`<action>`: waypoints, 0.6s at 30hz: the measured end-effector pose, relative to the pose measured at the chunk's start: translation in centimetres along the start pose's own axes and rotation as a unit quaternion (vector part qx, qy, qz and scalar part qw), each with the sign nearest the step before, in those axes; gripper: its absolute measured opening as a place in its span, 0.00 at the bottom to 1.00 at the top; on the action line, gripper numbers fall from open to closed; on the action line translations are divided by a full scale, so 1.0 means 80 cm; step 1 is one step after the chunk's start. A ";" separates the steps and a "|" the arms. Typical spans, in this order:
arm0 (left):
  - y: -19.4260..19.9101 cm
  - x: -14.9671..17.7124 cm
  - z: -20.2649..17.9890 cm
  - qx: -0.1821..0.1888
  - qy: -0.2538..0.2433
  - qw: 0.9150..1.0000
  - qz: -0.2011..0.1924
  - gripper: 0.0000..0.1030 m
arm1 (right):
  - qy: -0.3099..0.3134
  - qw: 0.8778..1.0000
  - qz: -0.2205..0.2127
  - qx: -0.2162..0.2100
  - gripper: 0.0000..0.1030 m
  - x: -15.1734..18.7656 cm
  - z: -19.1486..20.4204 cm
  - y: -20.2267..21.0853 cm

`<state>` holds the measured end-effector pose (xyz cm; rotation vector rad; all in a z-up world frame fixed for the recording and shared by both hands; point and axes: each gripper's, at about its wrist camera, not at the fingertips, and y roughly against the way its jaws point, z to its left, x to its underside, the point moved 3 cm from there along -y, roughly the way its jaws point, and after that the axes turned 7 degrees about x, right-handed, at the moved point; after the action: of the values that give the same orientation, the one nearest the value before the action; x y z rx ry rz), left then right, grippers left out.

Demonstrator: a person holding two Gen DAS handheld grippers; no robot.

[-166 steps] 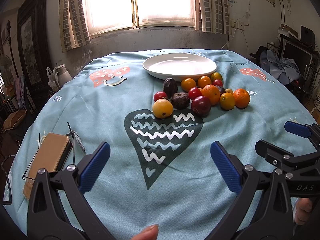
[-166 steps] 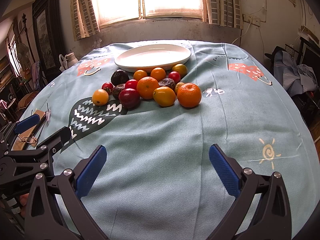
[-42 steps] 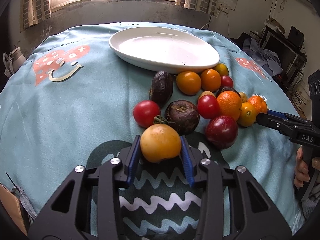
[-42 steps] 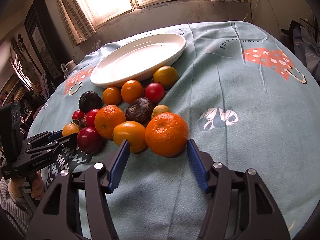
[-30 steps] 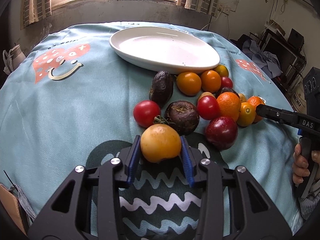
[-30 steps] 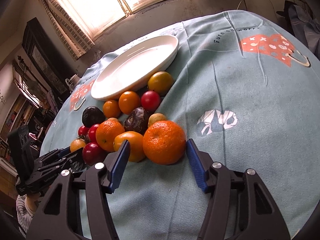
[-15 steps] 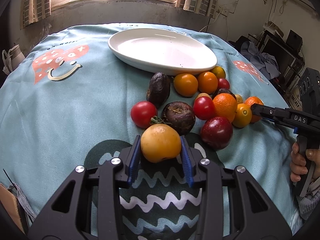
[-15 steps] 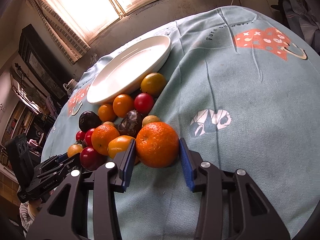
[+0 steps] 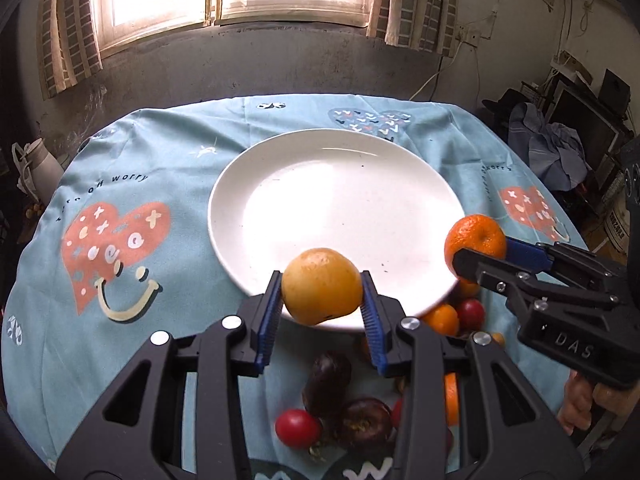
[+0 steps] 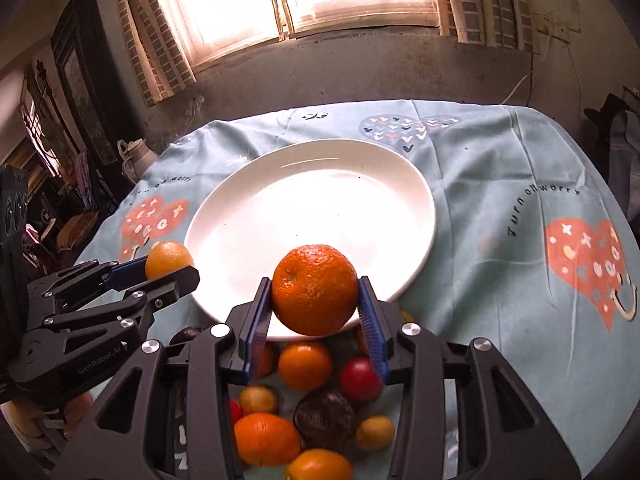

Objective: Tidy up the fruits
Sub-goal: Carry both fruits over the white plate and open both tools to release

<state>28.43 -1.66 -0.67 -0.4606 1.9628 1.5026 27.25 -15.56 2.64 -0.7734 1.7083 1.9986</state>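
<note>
Between my left claw (image 9: 320, 304) pads sits the yellow-orange fruit (image 9: 321, 286), pinched tight; my right claw (image 10: 314, 310) pinches the orange (image 10: 315, 289) likewise. Both hang over the white plate's (image 9: 240, 184) six-o'clock rim, its bare centre at twelve o'clock. Remaining fruits (image 10: 308, 412) wait on the table below.

both wrist views high, sharing plate (image 9: 224, 184)

"DAS" marks the right gripper (image 9: 478, 258); the tablecloth (image 10: 500, 184) reads "Turn off worry".
</note>
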 end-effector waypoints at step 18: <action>0.043 0.017 0.020 -0.009 0.024 1.000 -0.017 0.53 | -0.023 0.997 -0.069 -0.014 0.60 0.003 -0.007 0.072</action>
<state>25.72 1.02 0.71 -0.5398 1.9700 1.5014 23.55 -17.16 6.82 -0.8252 1.5607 1.9353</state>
